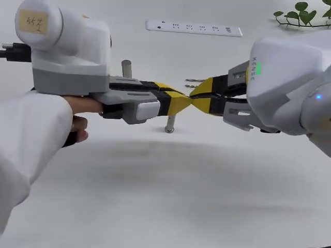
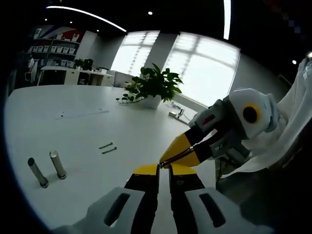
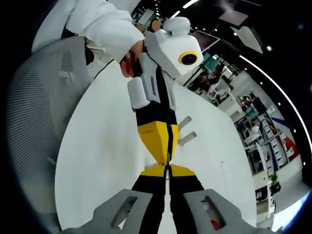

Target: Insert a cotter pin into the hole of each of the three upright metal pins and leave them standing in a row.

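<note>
Left gripper (image 2: 164, 167) and right gripper (image 3: 168, 168) pressed together, tip to tip — cotter-pin handover likely, contents unclear; next: align with metal pin (image 2: 57, 164).

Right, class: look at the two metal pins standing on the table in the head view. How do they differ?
The far pin shows its top, its lower part hidden behind the left tool; the near pin shows its foot, its top hidden where the left tool meets the right tool. The far pin sits further left than the near pin. Both are grey, round metal pins, standing apart.
</note>
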`<state>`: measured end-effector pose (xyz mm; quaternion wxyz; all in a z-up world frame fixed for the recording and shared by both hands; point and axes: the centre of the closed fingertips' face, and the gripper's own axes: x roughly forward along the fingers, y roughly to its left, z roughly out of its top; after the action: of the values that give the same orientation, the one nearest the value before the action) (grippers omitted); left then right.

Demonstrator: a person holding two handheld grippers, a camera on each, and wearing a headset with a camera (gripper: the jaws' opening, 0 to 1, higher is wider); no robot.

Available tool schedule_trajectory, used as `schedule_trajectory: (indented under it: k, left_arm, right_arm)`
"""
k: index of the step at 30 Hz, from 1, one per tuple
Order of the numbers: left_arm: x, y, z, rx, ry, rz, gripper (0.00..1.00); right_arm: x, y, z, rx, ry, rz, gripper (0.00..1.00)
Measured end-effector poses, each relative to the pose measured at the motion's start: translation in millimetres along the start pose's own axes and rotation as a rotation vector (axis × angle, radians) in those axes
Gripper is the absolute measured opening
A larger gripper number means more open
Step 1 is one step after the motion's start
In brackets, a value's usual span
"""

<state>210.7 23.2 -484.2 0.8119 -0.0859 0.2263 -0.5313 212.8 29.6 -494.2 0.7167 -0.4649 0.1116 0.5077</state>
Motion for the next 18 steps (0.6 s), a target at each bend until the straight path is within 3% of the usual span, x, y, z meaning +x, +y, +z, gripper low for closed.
schedule_trajectory:
  k: [18]
  left_arm:
    - [1.7, -6.1, -0.3, -0.02, -0.005, -0.014, 0.0]
  right_arm:
    - [-7.4, 4.6, -0.5, -0.031, 0.009, -0.004, 0.0]
